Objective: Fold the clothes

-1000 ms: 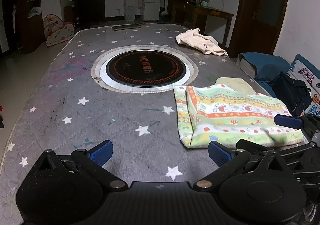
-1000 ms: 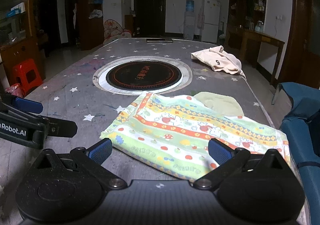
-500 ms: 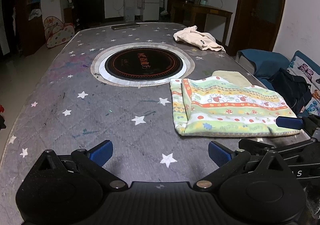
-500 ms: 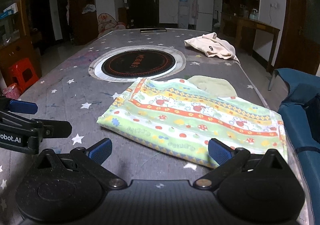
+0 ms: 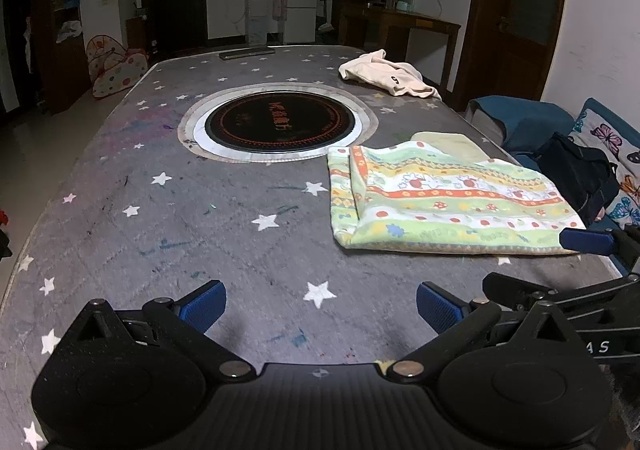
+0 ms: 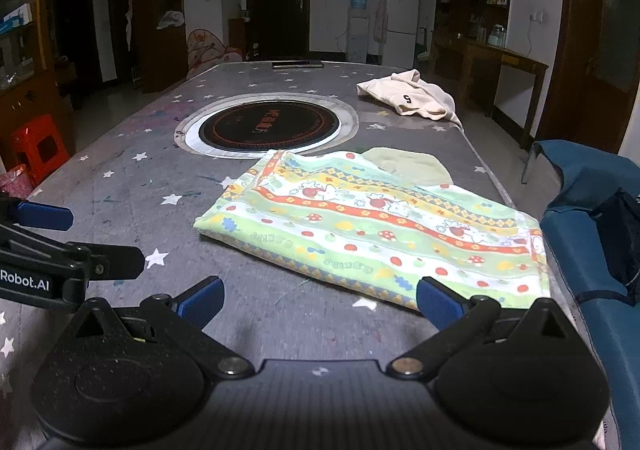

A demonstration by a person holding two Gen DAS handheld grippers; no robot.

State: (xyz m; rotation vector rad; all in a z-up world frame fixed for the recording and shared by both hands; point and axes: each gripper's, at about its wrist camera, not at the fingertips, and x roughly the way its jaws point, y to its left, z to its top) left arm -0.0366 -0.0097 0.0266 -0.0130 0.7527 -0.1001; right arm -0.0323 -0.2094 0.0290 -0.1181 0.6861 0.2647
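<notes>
Under the folded patterned cloth (image 6: pixel 372 234), a pale garment (image 6: pixel 408 166) half-hides; both jaws gape empty.

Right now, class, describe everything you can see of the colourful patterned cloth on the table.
The patterned cloth is soft fabric, pale green with orange, yellow and white bands printed with mushrooms, apples and rabbits. It lies folded flat in a long rectangle, a doubled edge showing at its left end, on the star-printed table cover, beside the round black inset. A plain pale-yellow cloth peeks from under its far edge. No fingers touch it.

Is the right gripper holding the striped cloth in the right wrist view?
No: the right gripper is open and empty, short of the striped cloth.
</notes>
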